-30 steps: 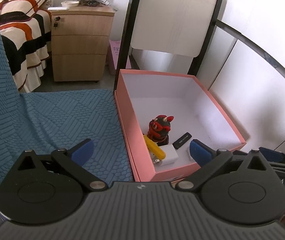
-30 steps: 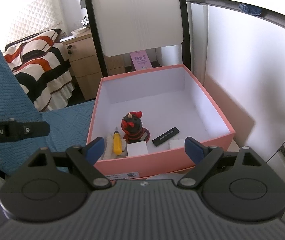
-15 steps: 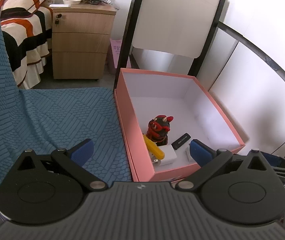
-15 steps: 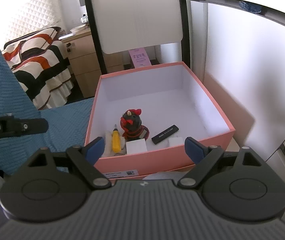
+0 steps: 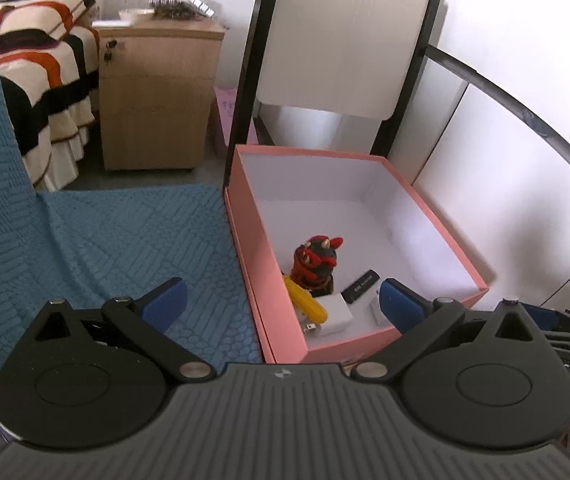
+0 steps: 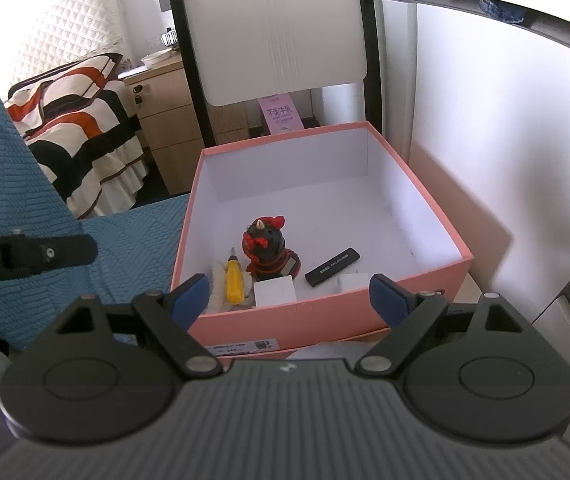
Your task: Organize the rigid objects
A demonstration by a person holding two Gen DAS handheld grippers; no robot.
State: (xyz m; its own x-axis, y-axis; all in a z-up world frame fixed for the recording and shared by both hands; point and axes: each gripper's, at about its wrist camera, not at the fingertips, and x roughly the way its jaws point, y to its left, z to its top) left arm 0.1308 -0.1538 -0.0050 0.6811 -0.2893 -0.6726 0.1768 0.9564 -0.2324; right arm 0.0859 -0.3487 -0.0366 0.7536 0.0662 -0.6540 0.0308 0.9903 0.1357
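Note:
A pink box [image 5: 441,208] [image 6: 325,320] with a white inside stands open in front of both grippers. In its near part lie a red-and-black figurine [image 5: 317,260] [image 6: 267,246], a yellow screwdriver [image 5: 305,300] [image 6: 235,280], a white cube [image 5: 335,312] [image 6: 275,290], a black stick [image 5: 361,286] [image 6: 333,266] and a small white piece [image 6: 353,280]. My left gripper [image 5: 283,304] is open and empty, near the box's front left corner. My right gripper [image 6: 289,300] is open and empty, before the box's front wall.
A blue textured cover [image 5: 117,240] [image 6: 9,176] lies left of the box. A white chair back [image 5: 345,40] [image 6: 273,28] stands behind it. A wooden bedside cabinet [image 5: 153,96] and a striped bed [image 6: 77,128] are at the far left. A white wall panel [image 6: 505,120] is on the right.
Both views have shifted slightly, the box sitting a little lower and nearer. Both grippers stay open and empty, and the objects in the box have not moved.

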